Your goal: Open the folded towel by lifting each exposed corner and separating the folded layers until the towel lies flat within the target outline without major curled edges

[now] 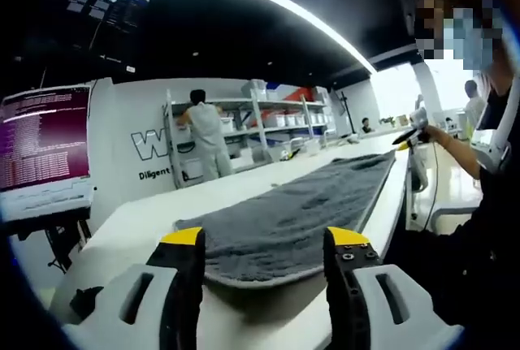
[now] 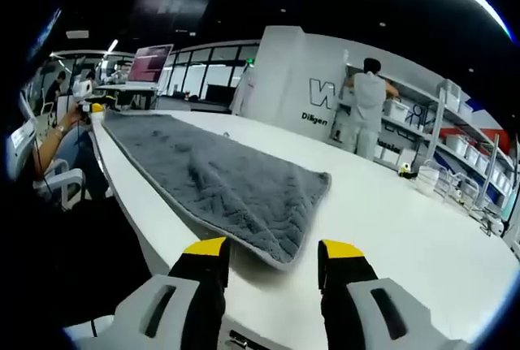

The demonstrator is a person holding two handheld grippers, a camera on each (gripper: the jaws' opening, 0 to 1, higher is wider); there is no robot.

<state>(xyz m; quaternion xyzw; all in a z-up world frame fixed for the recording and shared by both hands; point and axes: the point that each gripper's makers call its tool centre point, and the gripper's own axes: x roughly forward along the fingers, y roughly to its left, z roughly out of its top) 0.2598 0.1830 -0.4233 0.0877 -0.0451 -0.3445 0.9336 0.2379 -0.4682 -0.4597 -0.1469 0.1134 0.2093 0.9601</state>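
White table (image 1: 146,220) is carrying the grey towel (image 1: 301,204), lying long along its edge. You're holding the left gripper (image 1: 264,269) and right gripper (image 2: 268,273) at opposite ends, jaws spread, nothing clamped. Risk: you're likely pinching both layers together, or dragging the towel off the near edge.

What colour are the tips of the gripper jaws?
Yellow tips on black jaws, on both the left gripper and right gripper; clearest in the right gripper view.
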